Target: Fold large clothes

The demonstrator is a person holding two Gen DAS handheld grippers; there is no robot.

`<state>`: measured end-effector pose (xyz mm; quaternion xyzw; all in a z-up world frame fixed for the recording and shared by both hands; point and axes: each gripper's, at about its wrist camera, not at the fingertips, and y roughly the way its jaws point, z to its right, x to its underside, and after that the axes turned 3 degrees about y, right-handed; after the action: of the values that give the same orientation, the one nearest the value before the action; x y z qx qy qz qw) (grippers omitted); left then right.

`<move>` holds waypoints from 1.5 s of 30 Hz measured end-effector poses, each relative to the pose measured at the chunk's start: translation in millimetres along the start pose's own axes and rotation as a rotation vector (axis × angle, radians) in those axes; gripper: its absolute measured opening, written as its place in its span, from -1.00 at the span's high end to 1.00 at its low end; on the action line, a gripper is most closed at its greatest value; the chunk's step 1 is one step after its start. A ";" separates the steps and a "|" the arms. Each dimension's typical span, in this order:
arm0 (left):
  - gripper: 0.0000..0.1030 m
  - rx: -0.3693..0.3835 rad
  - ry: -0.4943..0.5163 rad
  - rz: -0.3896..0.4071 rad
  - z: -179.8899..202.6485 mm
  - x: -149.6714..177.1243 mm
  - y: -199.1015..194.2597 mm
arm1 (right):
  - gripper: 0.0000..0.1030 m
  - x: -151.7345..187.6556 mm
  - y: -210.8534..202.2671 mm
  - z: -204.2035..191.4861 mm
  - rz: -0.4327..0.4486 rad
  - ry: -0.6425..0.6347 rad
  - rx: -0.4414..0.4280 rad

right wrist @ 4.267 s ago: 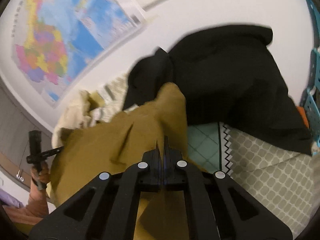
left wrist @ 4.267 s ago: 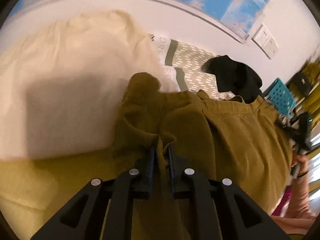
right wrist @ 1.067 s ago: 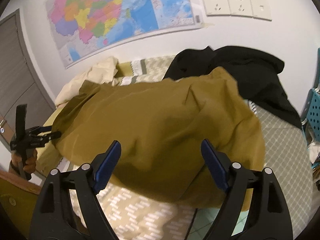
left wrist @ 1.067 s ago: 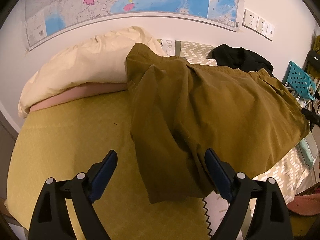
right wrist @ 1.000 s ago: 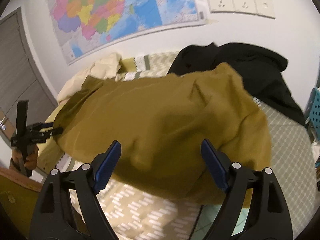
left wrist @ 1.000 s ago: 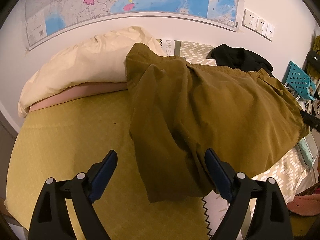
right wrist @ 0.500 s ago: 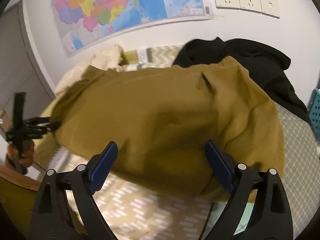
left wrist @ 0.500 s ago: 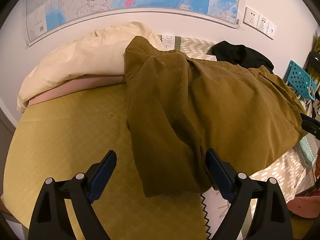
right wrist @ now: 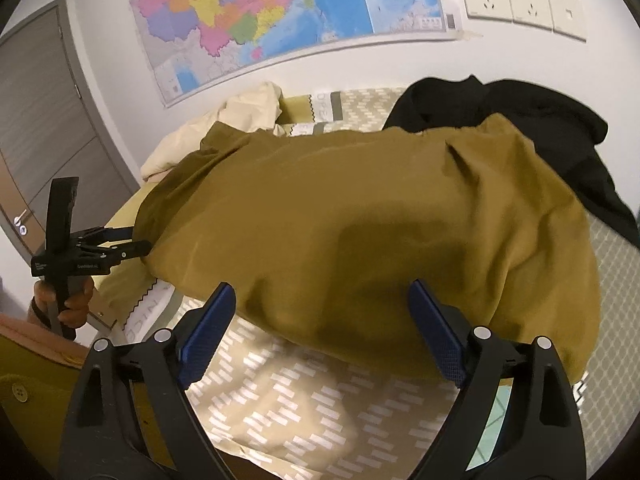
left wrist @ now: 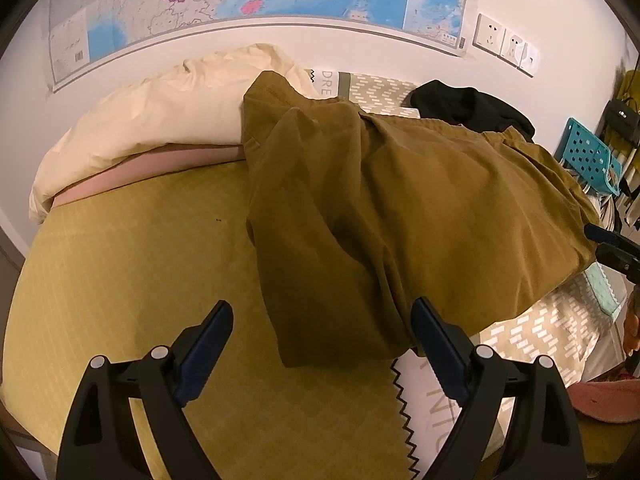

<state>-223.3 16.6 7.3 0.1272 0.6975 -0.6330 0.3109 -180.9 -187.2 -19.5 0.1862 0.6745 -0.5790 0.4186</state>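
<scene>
A large olive-brown garment (left wrist: 400, 200) lies spread across the bed, one part folded over the rest; it also shows in the right wrist view (right wrist: 360, 216). My left gripper (left wrist: 320, 336) is open and empty, held above the garment's near hanging edge. My right gripper (right wrist: 320, 312) is open and empty, just above the garment's near edge. The left gripper also shows at the left of the right wrist view (right wrist: 132, 242), by the garment's far corner.
The bed has a yellow-green sheet (left wrist: 120, 280) and a patterned cover (right wrist: 280, 392). A cream duvet (left wrist: 160, 120) lies at the head. A black garment (right wrist: 520, 120) lies by the wall. A teal basket (left wrist: 588, 156) stands at the right. A grey door (right wrist: 40, 120) is at the left.
Both grippers were shut on the garment 4.3 s ago; they have let go and drawn back. Over the last second both edged slightly closer to the garment.
</scene>
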 end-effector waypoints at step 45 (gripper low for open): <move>-0.87 0.398 -0.093 -0.097 24.4 12.3 19.0 | -0.81 32.9 -12.0 95.3 0.034 0.545 -0.104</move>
<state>-215.3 -6.4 -15.4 0.1230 0.5489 -0.7778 0.2806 -175.5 -287.3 -35.7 0.3247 0.7878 -0.4650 0.2403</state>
